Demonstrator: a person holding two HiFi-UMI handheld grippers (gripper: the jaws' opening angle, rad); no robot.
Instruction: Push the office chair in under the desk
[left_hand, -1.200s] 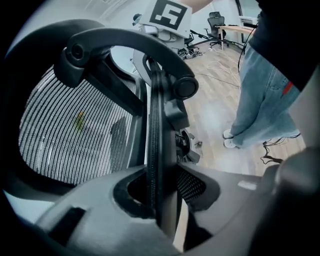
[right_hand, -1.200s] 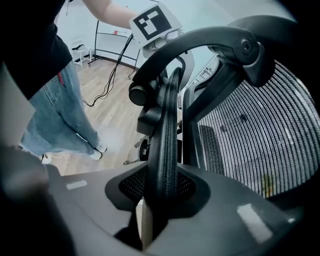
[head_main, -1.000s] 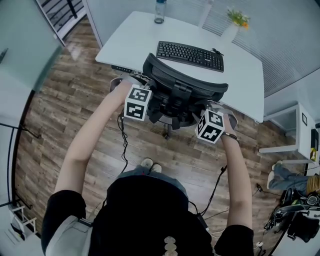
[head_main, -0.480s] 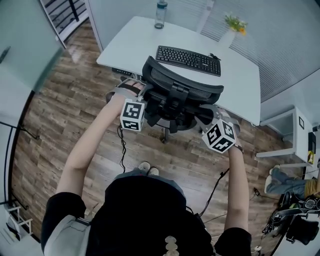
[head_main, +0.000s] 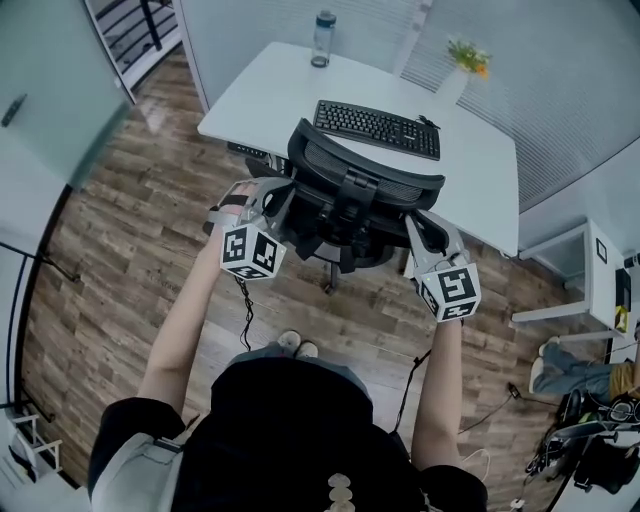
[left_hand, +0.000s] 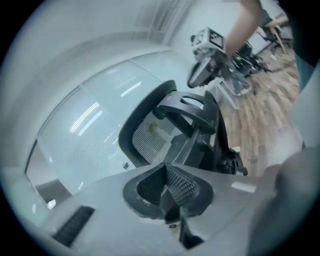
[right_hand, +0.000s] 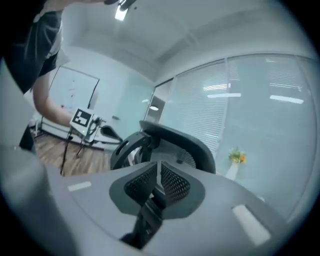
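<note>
The black mesh office chair (head_main: 365, 165) stands at the white desk (head_main: 275, 85), its seat partly under the desk's front edge and its back toward me. My left gripper (head_main: 283, 197) hangs beside the chair's left side, clear of it, jaws shut with nothing between them. My right gripper (head_main: 416, 224) is at the chair's right side, also clear of it; its jaws are closing, a thin slit still shows, and nothing is between them. In the left gripper view the chair (left_hand: 185, 120) lies ahead of the shut jaws (left_hand: 170, 194). The right gripper view shows the chair back (right_hand: 172, 142) beyond its jaws (right_hand: 158, 181).
A black keyboard (head_main: 378, 128), a water bottle (head_main: 321, 38) and a vase with flowers (head_main: 462, 65) are on the desk. A white side cabinet (head_main: 570, 270) stands at the right. Cables trail over the wooden floor (head_main: 130, 230). A glass wall runs behind the desk.
Both grippers have drawn back from the chair's backrest toward me and moved apart to its sides. Their jaws have come together. The chair sits slightly further in at the desk.
</note>
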